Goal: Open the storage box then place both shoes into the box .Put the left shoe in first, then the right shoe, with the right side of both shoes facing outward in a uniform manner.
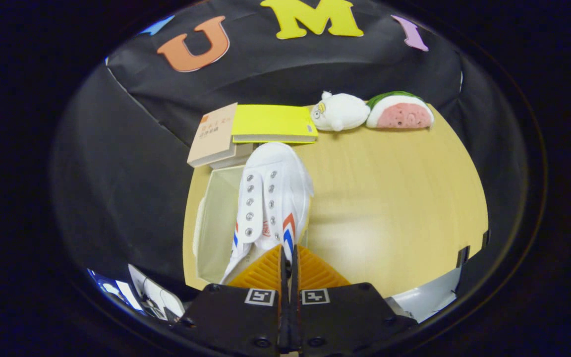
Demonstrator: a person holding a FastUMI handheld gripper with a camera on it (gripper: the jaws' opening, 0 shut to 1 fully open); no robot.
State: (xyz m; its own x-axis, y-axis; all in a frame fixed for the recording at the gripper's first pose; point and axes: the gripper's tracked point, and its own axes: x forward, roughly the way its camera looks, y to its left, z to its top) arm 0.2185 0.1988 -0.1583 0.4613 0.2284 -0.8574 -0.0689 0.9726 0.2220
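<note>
1. Claw (288,258): your fingers are pressed nearly together, pinching the heel edge of the shoe (271,198) between them. Both pads seem to bear on the thin canvas rim.

2. Shoe: white canvas with metal eyelets and red and blue chevrons, running straight ahead from your fingertips, toe pointing away. It hangs over the right-hand wall of the storage box (216,218), partly above the opening. Which shoe of the pair it is cannot be told from here.

3. Storage box: pale, open-topped, just ahead and to the left of the fingers. No other shoe can be seen inside, so by my reading this is the first placement, and the lid step is done.

4. Next move: you would need to shift left and lower the shoe into the box, turning it so its right side faces outward. Mind the box's near wall and right rim, which lie under the sole.

5. Table (389,208): bare wood to the right of the claw, open room for swinging.

6. Beyond the toe: a tan book (214,134) and yellow book (273,124) close behind the box, limiting forward travel. Farther right, a white plush (340,111) and watermelon plush (400,111), well apart.
</note>
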